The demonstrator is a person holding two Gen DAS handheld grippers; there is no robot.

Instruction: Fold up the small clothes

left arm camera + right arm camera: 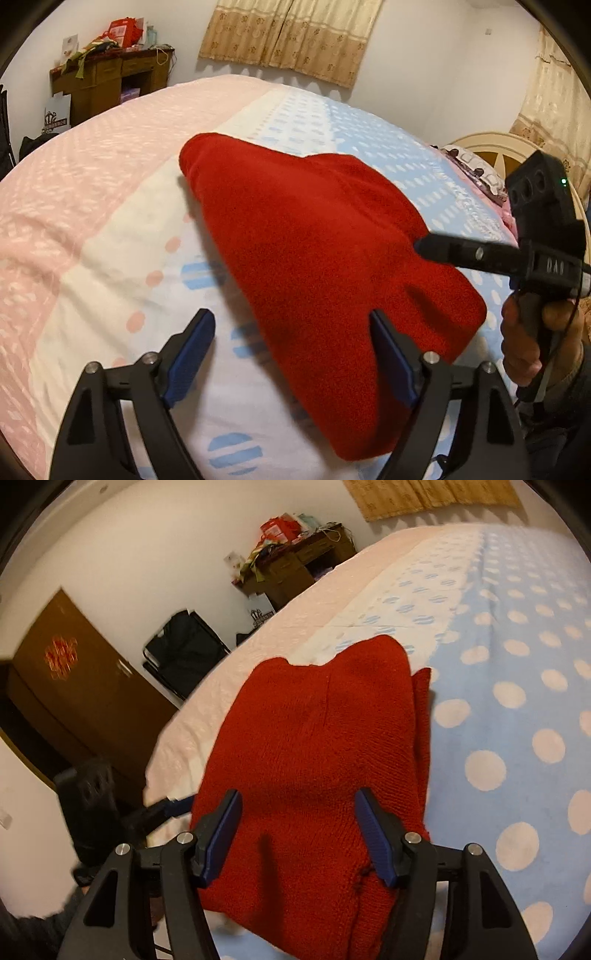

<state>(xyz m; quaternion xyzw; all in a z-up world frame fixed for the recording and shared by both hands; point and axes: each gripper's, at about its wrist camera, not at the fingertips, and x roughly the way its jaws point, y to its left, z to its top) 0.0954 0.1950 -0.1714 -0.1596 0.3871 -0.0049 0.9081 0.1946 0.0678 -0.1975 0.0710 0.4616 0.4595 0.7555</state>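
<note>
A folded red knitted garment (325, 236) lies on the bed's dotted cover (122, 258). My left gripper (291, 315) stands open at its near edge; the right pad sits over the fabric and the left pad is off it, above the sheet. From the right, my right gripper (424, 245), held by a hand (535, 332), reaches over the garment's far side. In the right wrist view the red garment (321, 731) fills the middle and my right gripper (297, 795) hangs open above it, its pads apart and not pressing the fabric. The left gripper (166, 806) shows blurred at the garment's left edge.
Around the garment spreads the bed, with a pink cover (74, 166) to the left and a blue dotted one (517, 701) to the right. A cluttered wooden desk (107, 81), curtains (288, 33), a headboard (487, 147), a brown cabinet (74, 686) and a black chair (184, 650) stand around the bed.
</note>
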